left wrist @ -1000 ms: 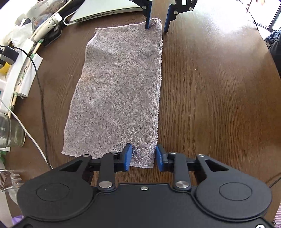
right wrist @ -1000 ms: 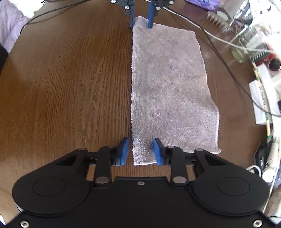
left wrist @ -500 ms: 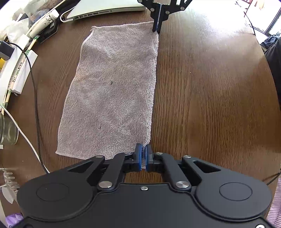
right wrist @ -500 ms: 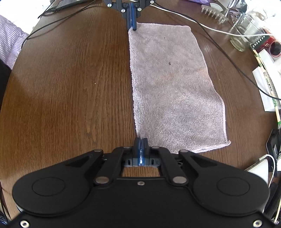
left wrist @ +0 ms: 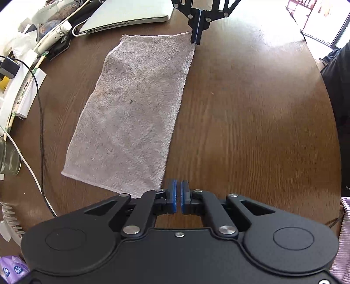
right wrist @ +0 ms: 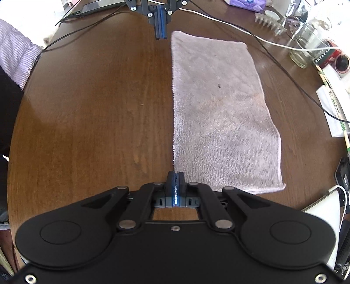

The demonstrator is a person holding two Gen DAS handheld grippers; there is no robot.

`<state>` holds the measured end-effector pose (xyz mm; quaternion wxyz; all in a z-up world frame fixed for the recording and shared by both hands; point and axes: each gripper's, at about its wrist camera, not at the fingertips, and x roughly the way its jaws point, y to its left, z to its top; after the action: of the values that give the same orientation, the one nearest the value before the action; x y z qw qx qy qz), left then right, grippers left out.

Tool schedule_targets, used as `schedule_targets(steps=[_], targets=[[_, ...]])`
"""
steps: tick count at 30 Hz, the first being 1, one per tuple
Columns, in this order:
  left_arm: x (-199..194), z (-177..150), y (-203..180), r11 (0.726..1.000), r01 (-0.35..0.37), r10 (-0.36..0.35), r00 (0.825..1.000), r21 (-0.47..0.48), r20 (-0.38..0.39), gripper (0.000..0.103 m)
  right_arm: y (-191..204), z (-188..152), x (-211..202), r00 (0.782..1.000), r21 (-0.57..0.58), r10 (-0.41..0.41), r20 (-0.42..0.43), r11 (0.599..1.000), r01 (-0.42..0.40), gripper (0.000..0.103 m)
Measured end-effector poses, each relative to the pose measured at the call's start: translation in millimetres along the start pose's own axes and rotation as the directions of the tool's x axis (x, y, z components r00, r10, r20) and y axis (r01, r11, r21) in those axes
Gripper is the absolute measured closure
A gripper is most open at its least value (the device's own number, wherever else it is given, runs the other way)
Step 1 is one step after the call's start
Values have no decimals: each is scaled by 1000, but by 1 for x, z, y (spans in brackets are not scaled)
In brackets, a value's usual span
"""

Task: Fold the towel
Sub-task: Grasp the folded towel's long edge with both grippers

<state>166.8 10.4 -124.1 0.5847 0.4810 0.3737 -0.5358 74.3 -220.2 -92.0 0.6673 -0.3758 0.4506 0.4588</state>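
the round brown wooden desk (left wrist: 251,113) is carrying the pale grey terry towel (left wrist: 135,109), lying flat near its cluttered edge. the right gripper (right wrist: 175,185) is pinching one towel corner for folding; the left gripper (left wrist: 177,193) is sitting closed just beside the opposite corner, apparently empty.

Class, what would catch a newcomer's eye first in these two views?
A pale grey towel lies flat on the dark wooden table, filling the middle of both views. The right gripper is shut on one corner; the left gripper is shut just beside the corner at the other end. A silver laptop sits beyond.
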Motion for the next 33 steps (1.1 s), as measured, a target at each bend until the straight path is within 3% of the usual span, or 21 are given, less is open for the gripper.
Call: schedule_targets(steps=[4,10,12,15,21,25,27,33], targets=[[-2,2,-6,996,-81,81,997,48,10,98,0,3,3,1000,2,-17,-2,1000,17,102],[-1,9,-13,981,-102,105,994,162,-14,97,-8,7,4,999,-8,-37,-8,999,37,101],[-5,8,-14,978,-115,118,993,176,-8,92,-10,8,3,999,-6,-39,-9,999,39,101],[0,7,-12,975,-107,116,993,194,-37,80,-13,7,3,999,-5,-38,-11,999,38,101],[12,7,-4,977,-68,83,994,201,-69,78,-16,7,4,999,1,-35,-12,999,35,101],[16,5,6,984,2,10,998,176,-63,81,-20,7,6,1000,10,-28,-9,1000,28,101],[18,7,9,986,27,-16,998,166,-67,99,-21,8,7,1000,14,-26,-8,1000,26,101],[22,6,11,988,57,-48,997,141,-64,102,-24,7,7,1000,22,-20,-2,1000,20,101]])
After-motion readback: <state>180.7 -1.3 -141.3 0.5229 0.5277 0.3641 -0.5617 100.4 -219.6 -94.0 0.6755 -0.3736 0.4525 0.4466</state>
